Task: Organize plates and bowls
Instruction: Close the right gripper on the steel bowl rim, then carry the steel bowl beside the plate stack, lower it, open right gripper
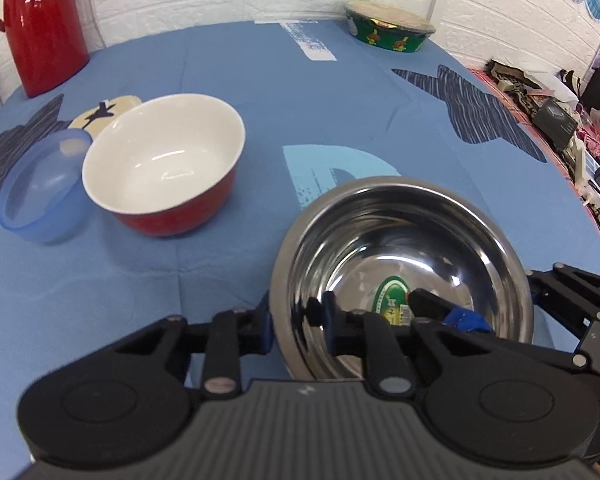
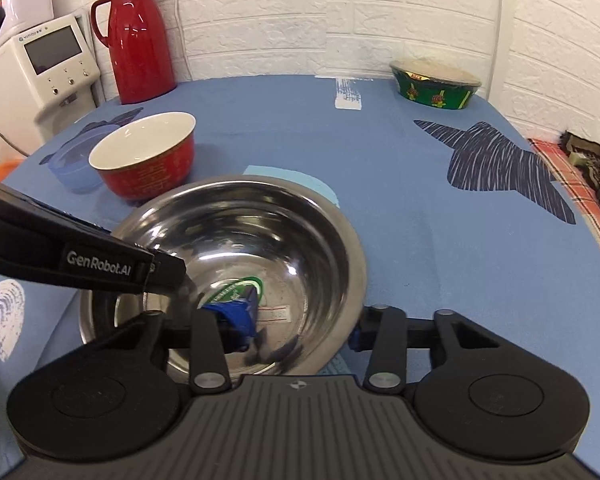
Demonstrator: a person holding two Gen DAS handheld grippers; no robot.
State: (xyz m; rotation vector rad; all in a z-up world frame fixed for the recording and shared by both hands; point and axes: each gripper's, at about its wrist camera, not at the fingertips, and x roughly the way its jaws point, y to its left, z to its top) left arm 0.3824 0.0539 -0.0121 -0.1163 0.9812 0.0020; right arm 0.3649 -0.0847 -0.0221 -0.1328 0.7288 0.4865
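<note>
Tools left (image 1: pixel 298 326) and right (image 2: pixel 302 330) each clamp opposite rims of steel bowl (image 1: pixel 404 248) above the desk (image 1: pixel 340 96), near red bowl (image 1: pixel 164 164).

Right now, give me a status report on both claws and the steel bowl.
Left claw and right claw each straddle the steel bowl rim, one finger inside, one outside. Grip closure unclear. Bowl on the blue tablecloth. Red bowl close beyond.

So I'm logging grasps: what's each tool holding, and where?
Both tools grip the steel bowl by its rim: left tool on its left side, right tool on its right.
</note>
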